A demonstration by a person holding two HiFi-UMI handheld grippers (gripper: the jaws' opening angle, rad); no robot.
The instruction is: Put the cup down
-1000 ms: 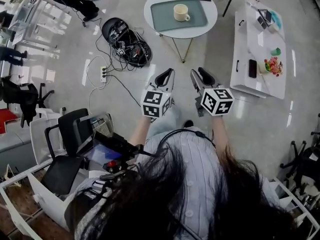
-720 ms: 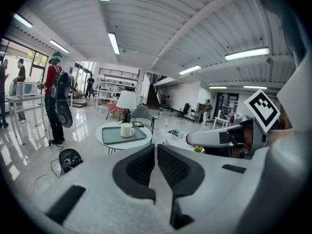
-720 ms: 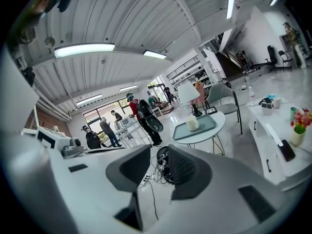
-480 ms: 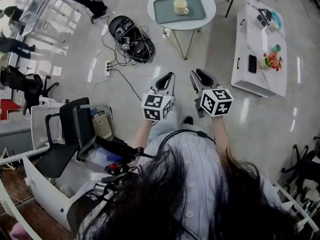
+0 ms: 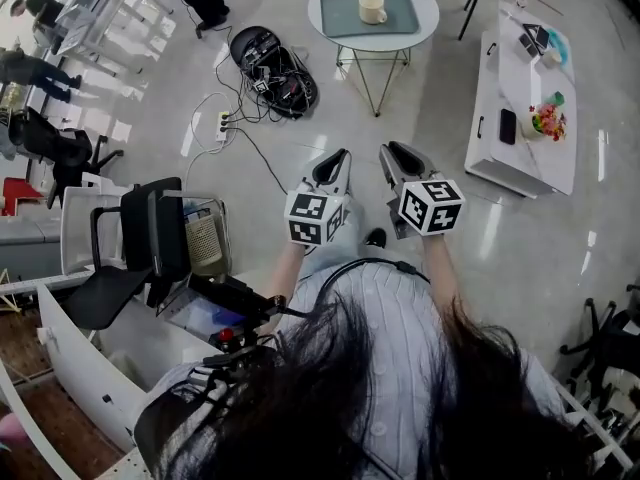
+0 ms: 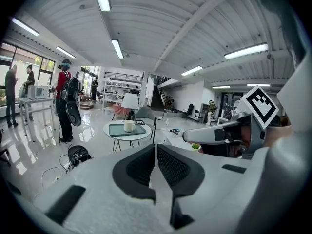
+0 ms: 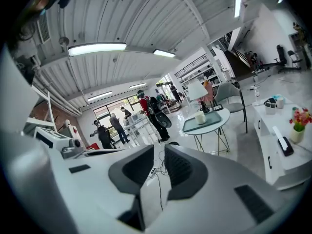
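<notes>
- The left tongs [image 5: 335,160] are clenched on nothing, with the pads almost meeting. The person holds them out over the floor.
- The right tongs [image 5: 398,154] have just been closing and are all but clenched, with nothing between the pads. They hang just beside the left pair without touching it.
- Both pairs point toward the round worktop [image 5: 425,32] and are well apart from it.
- The cup [image 5: 372,8] stands upright on a grey-green tray [image 5: 340,18] on that worktop. Neither pair touches it.
- A long white worktop [image 5: 490,118] to the right carries a phone [image 5: 506,126] and flowers [image 5: 545,121].
- Cables [image 5: 275,68] lie on the floor to the left of the round worktop.
</notes>
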